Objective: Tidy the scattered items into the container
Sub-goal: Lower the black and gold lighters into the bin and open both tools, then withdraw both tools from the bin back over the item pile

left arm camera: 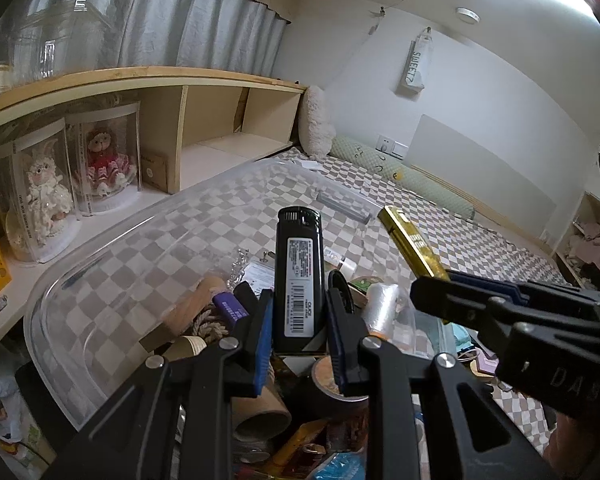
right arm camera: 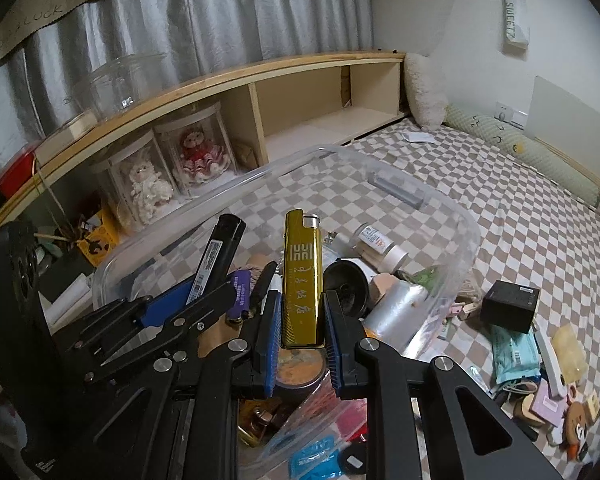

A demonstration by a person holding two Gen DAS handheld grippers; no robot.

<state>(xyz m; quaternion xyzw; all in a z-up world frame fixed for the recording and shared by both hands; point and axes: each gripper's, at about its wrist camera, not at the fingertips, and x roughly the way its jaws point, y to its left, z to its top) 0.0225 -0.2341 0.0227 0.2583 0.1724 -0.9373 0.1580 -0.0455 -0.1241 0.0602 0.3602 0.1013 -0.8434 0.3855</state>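
My left gripper [left arm camera: 299,312] is shut on a black lighter [left arm camera: 299,272], held upright above the clear plastic container [left arm camera: 112,240]. My right gripper [right arm camera: 300,316] is shut on a gold lighter [right arm camera: 302,280], also upright over the container [right arm camera: 466,232]. Each gripper shows in the other's view: the right one with the gold lighter [left arm camera: 414,244] at right, the left one with the black lighter [right arm camera: 216,256] at left. The container holds several items: a purple box [right arm camera: 242,292], a clear tape roll [right arm camera: 396,308], a small bottle [right arm camera: 376,246], a black cup [right arm camera: 346,284].
Loose items lie on the checkered bedsheet to the right of the container: a black box [right arm camera: 508,306], a teal packet [right arm camera: 514,354], small toys [right arm camera: 576,424]. A wooden shelf [right arm camera: 228,80] with boxed dolls [right arm camera: 198,152] runs along the left. Pillows [right arm camera: 424,92] sit at the far wall.
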